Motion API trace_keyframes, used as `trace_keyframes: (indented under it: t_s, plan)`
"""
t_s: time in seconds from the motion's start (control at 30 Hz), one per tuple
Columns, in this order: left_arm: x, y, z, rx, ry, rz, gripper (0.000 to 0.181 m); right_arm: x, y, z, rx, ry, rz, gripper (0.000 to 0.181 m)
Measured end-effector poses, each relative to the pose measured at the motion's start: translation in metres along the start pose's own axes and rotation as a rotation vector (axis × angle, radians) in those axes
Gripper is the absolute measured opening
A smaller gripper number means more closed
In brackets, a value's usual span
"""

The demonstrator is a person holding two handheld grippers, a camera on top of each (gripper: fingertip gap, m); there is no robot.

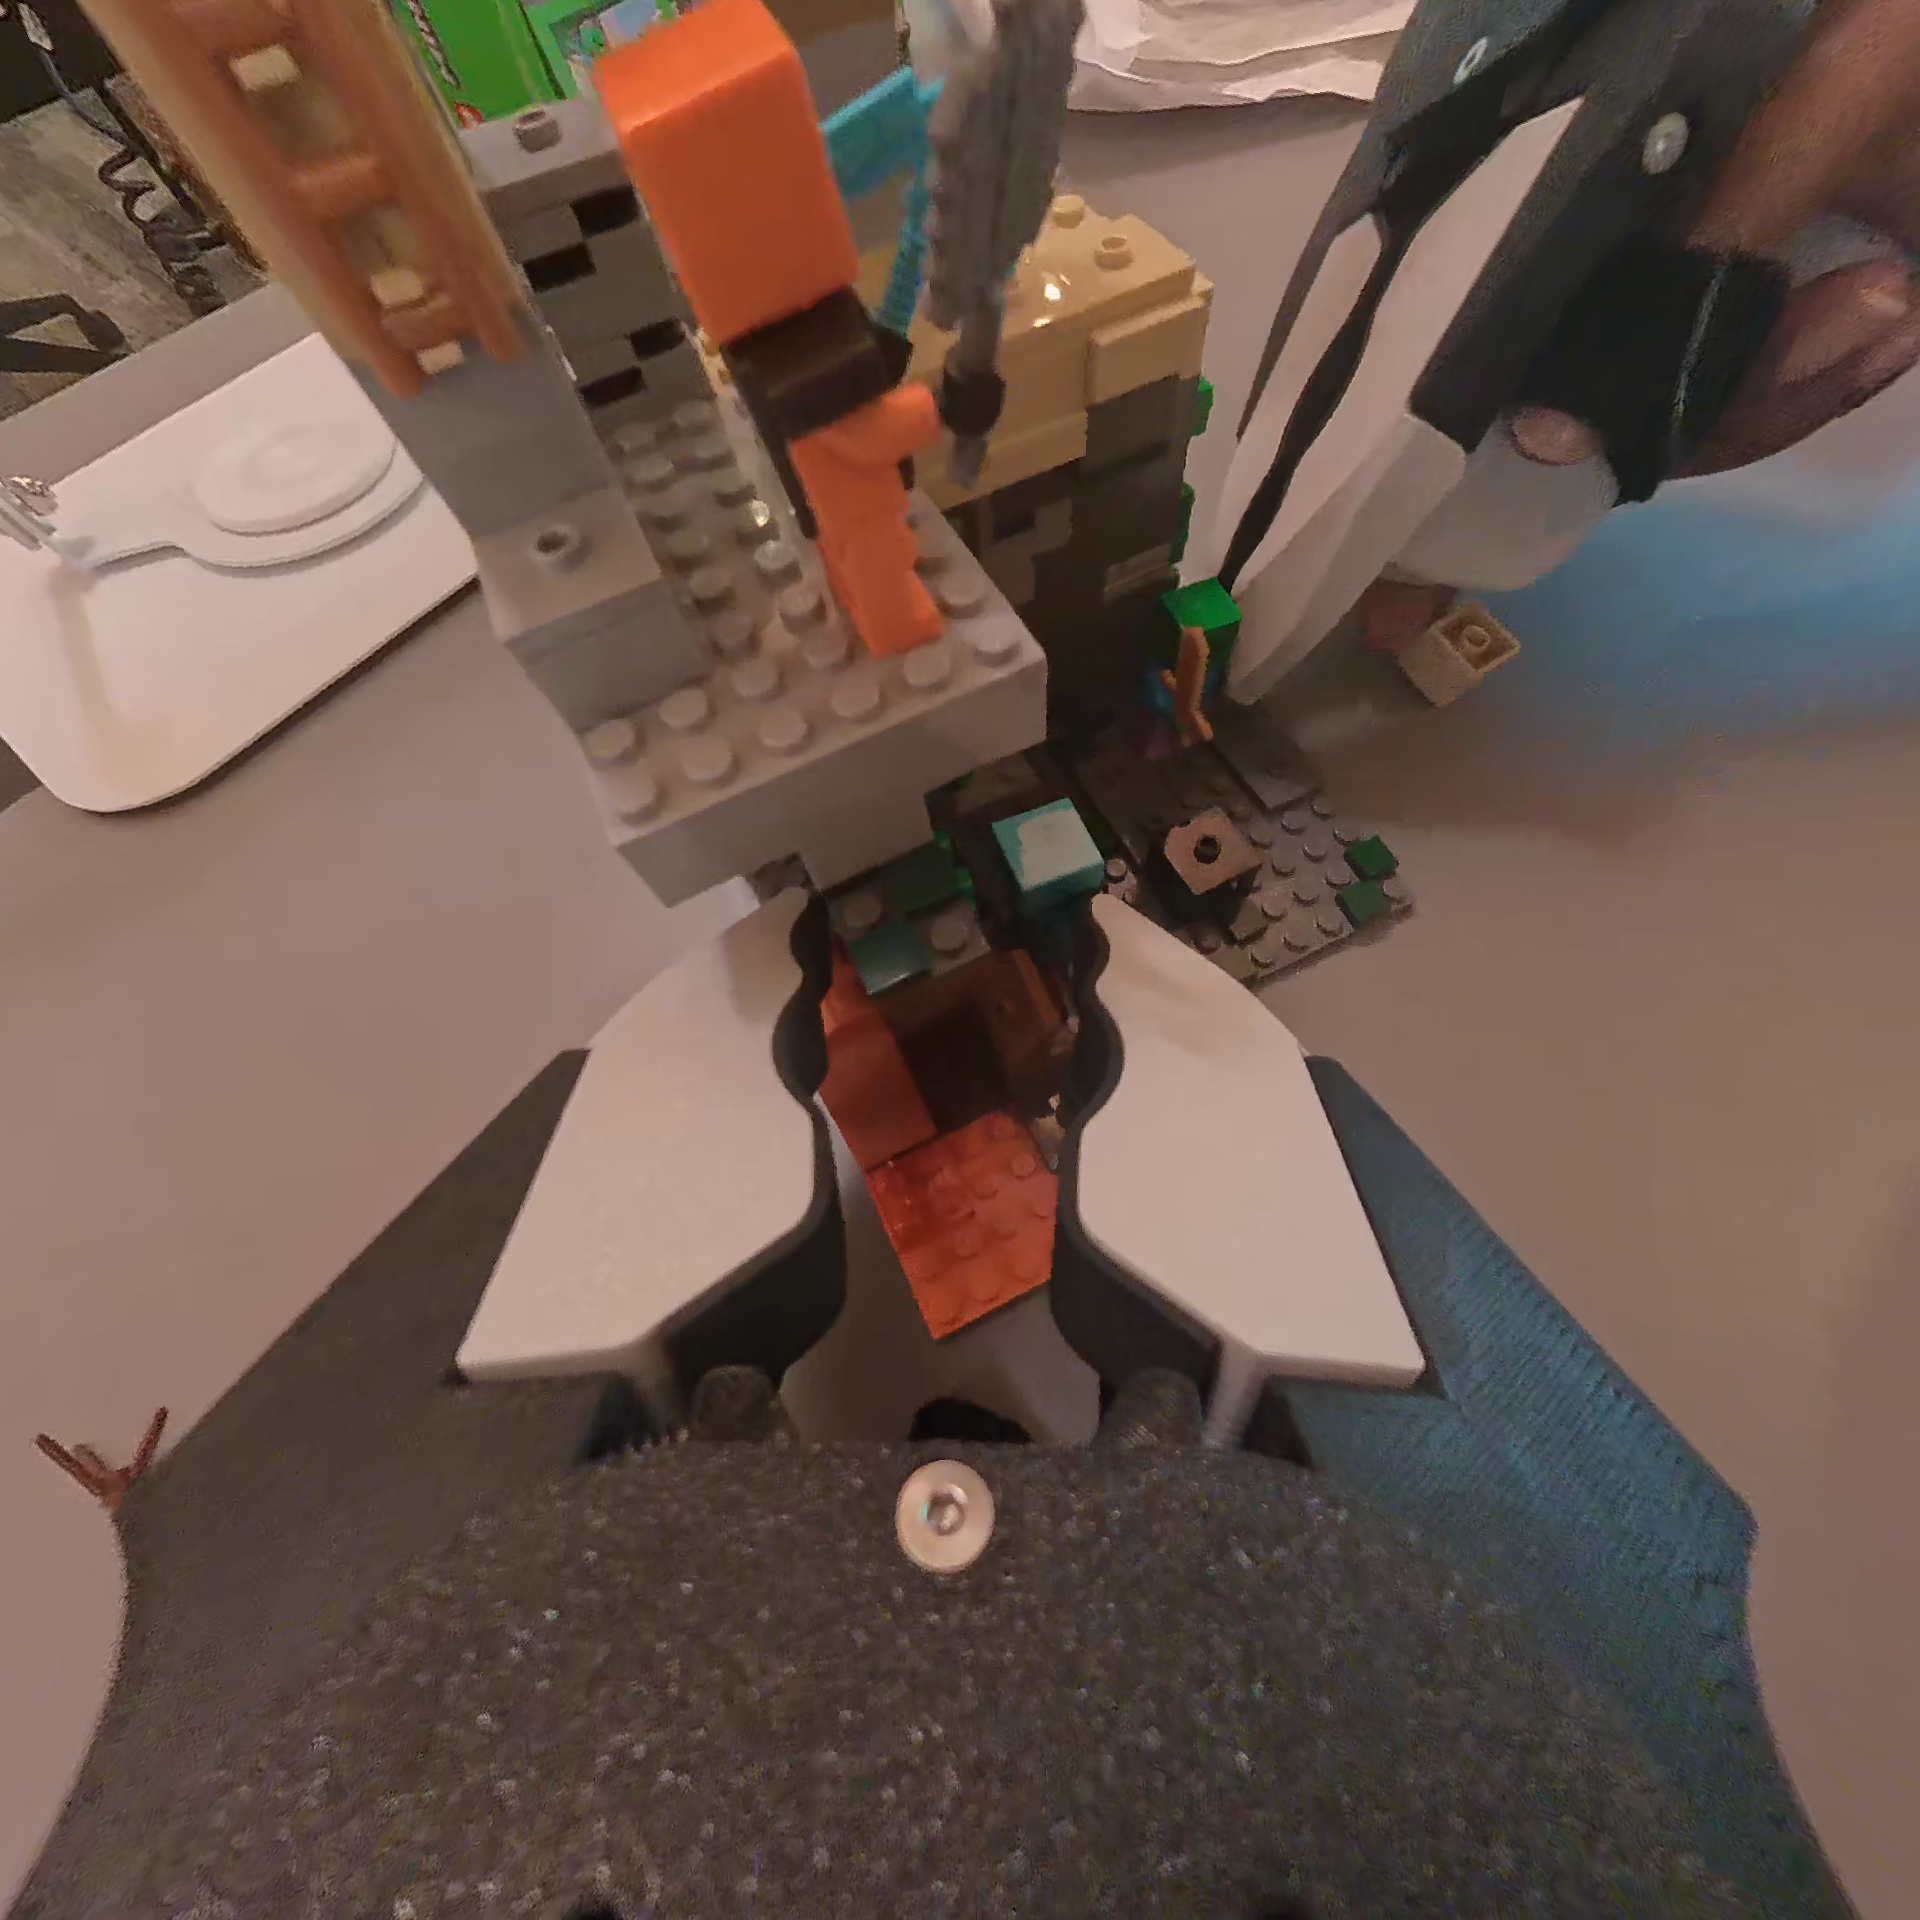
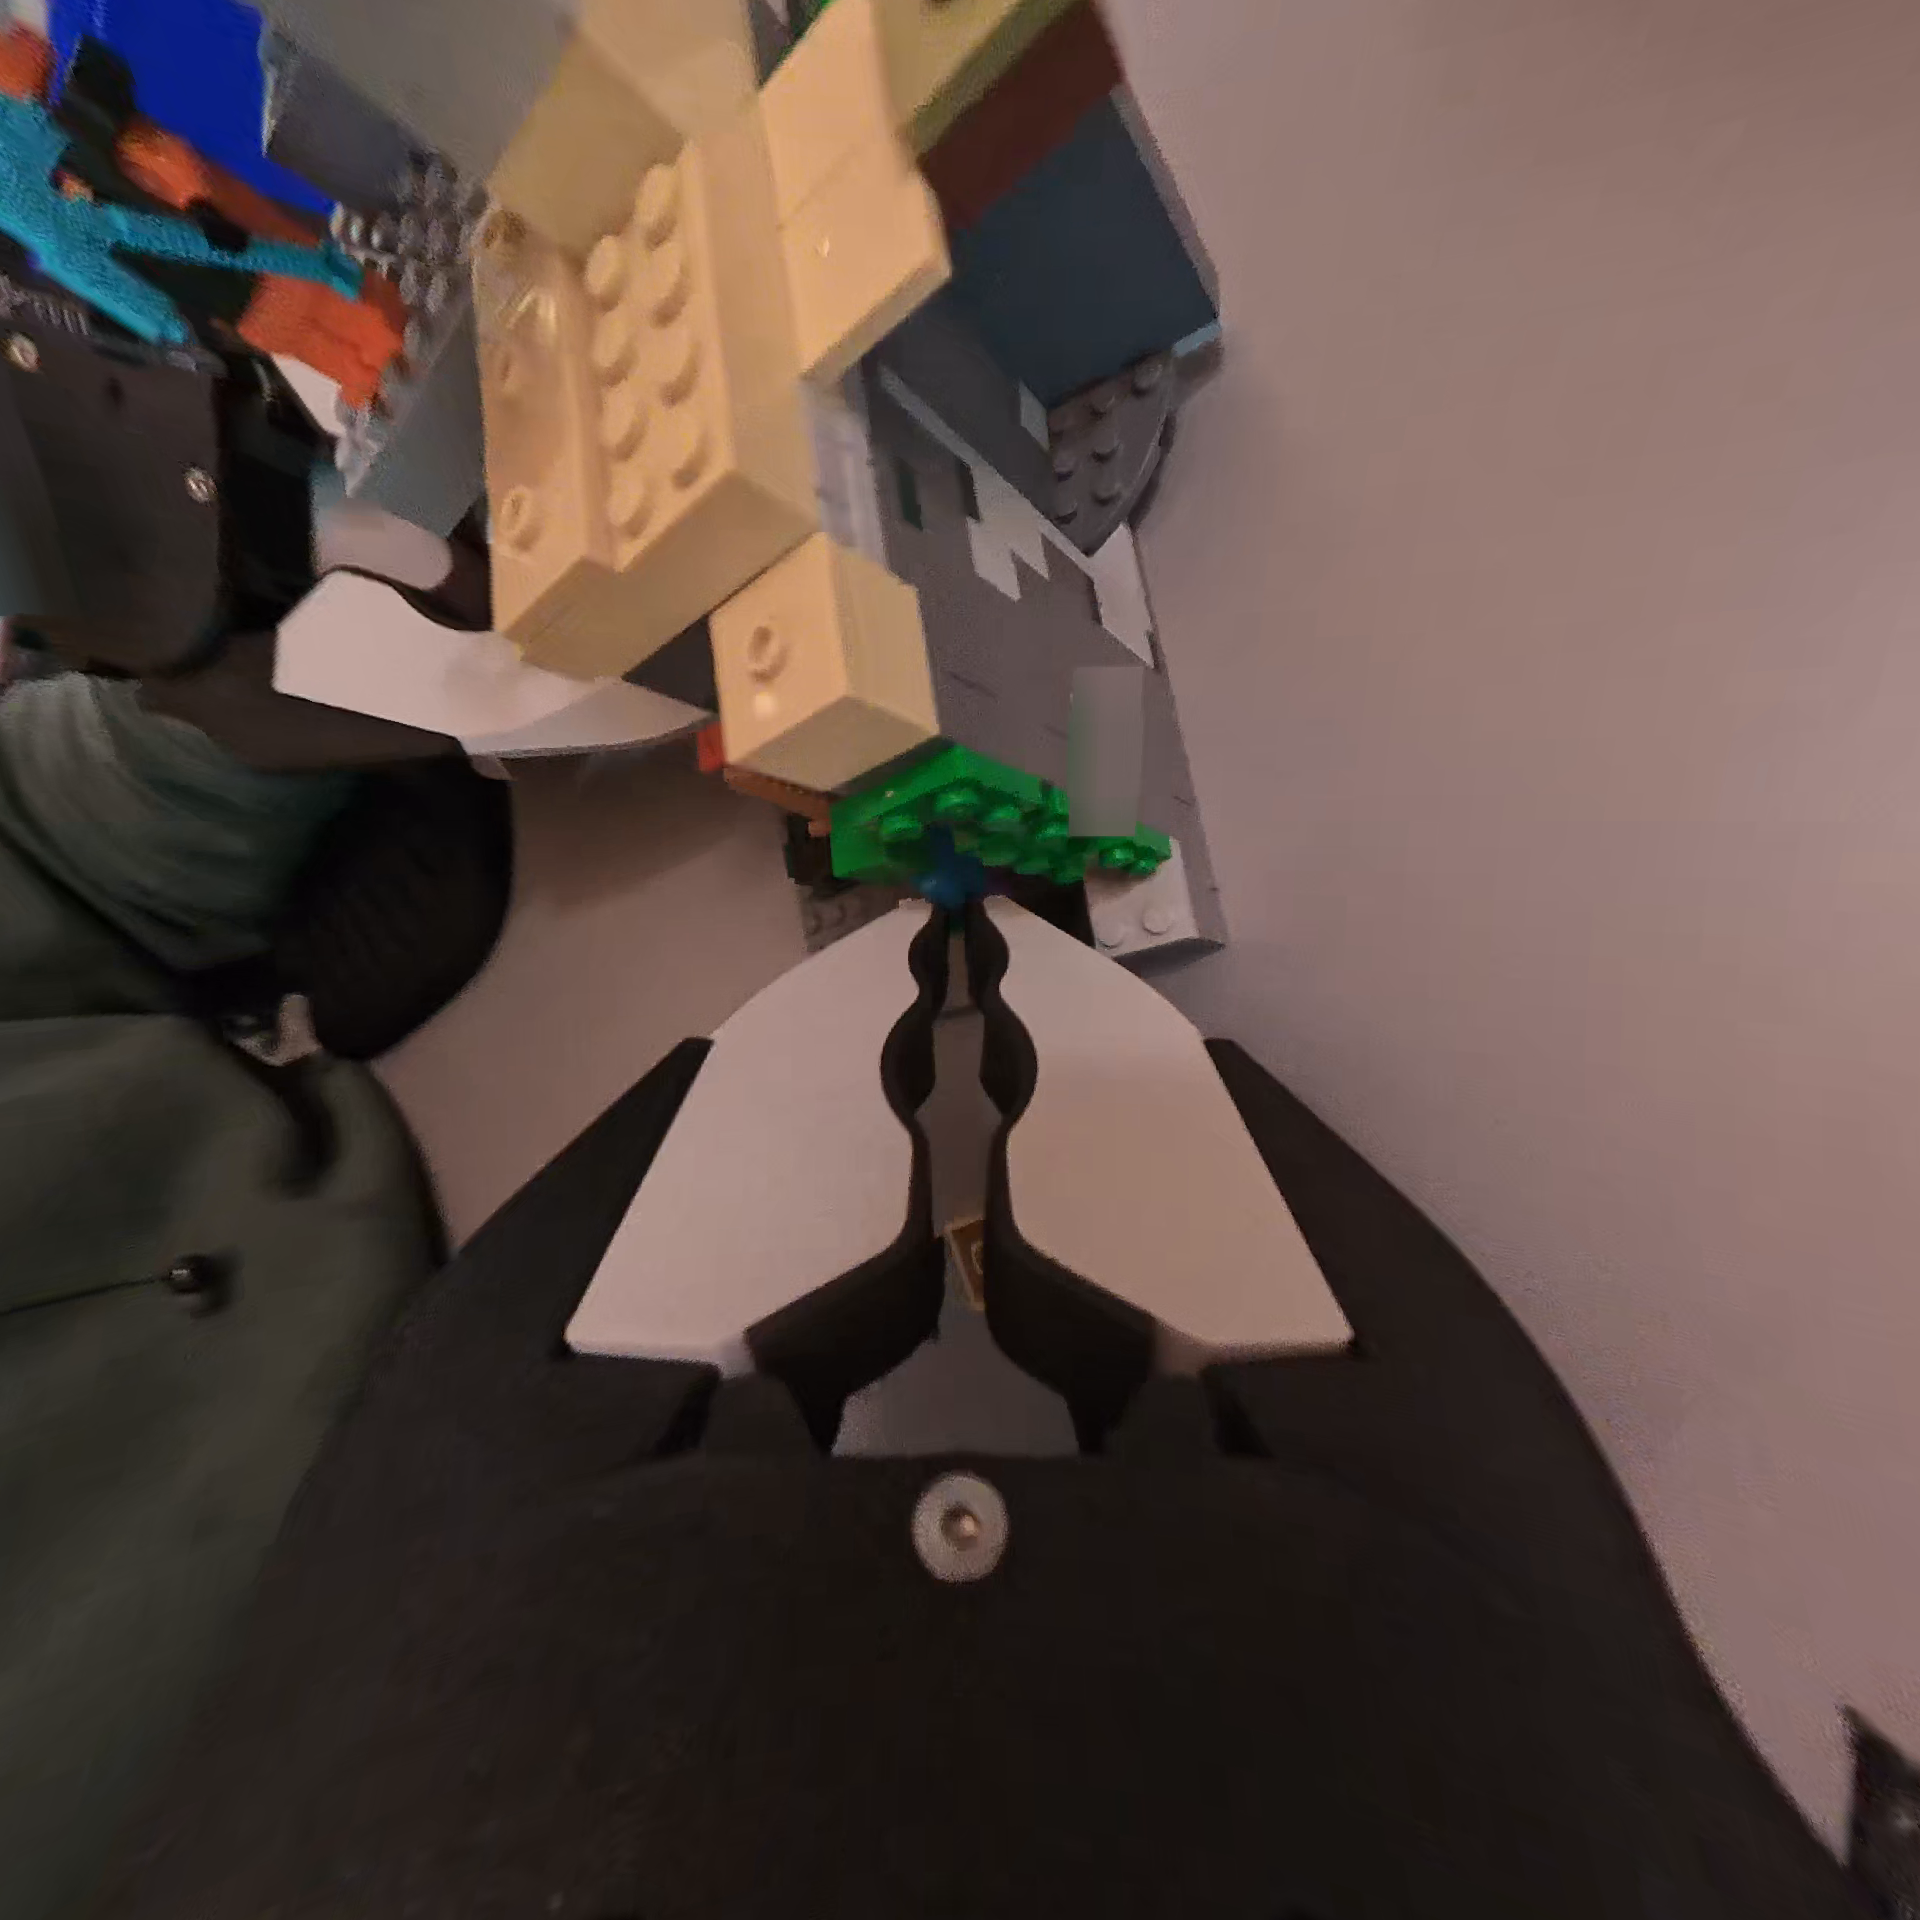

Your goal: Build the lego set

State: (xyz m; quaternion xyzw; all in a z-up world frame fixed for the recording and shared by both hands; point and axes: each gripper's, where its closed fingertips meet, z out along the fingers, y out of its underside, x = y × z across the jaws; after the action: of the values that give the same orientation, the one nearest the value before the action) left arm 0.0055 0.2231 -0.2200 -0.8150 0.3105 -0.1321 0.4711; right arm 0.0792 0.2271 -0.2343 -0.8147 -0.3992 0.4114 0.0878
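Note:
The lego build (image 1: 831, 675) stands on the grey table: a grey studded platform, a grey tower, a tan block top and a dark studded baseplate. An orange block-headed figure (image 1: 862, 520) stands on the platform. My left gripper (image 1: 951, 925) is closed on the build's brown and orange lower section (image 1: 935, 1049). My right gripper (image 2: 951, 914) shows in the left wrist view (image 1: 1236, 675) at the build's right side. It is nearly shut, its tips pinching a small blue piece (image 2: 945, 883) under a green plate (image 2: 977, 821). The build's tan bricks (image 2: 644, 395) fill the right wrist view.
A white tray (image 1: 208, 623) lies on the table to the left. A loose tan brick (image 1: 1455, 655) lies by the right gripper. A green box (image 1: 488, 52) and white paper (image 1: 1195, 62) sit behind the build. A person's dark sleeve (image 2: 156, 1143) is at the left. The left gripper's tips are roughly 8 centimeters from the right gripper's.

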Motion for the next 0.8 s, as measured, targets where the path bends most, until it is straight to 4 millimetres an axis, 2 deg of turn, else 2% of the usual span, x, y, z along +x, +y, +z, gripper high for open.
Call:
trace_keyframes:
  t_s: [0.2,0.33,0.43,0.53,0.63,0.8]
  plan:
    - [0.002,0.0,0.0,0.0,-0.005,0.012,0.045,-0.007,0.003,0.001,-0.01,-0.14,0.216,0.003]
    - [0.001,0.0,0.0,0.005,-0.006,0.021,0.044,-0.007,0.001,-0.001,0.012,-0.173,0.277,0.005]
    - [0.001,0.0,0.0,0.008,0.001,0.023,0.044,-0.004,-0.003,-0.009,0.035,-0.121,0.183,0.006]
    - [0.001,0.0,0.0,0.011,0.005,0.024,0.044,-0.001,-0.005,-0.02,0.035,0.013,-0.051,0.009]
    - [0.001,0.0,0.0,0.013,0.01,0.025,0.044,-0.003,-0.001,-0.019,-0.006,0.121,-0.187,0.02]
    - [0.001,0.0,-0.001,0.017,0.015,0.024,0.044,0.002,0.001,-0.009,-0.032,0.138,-0.114,0.018]
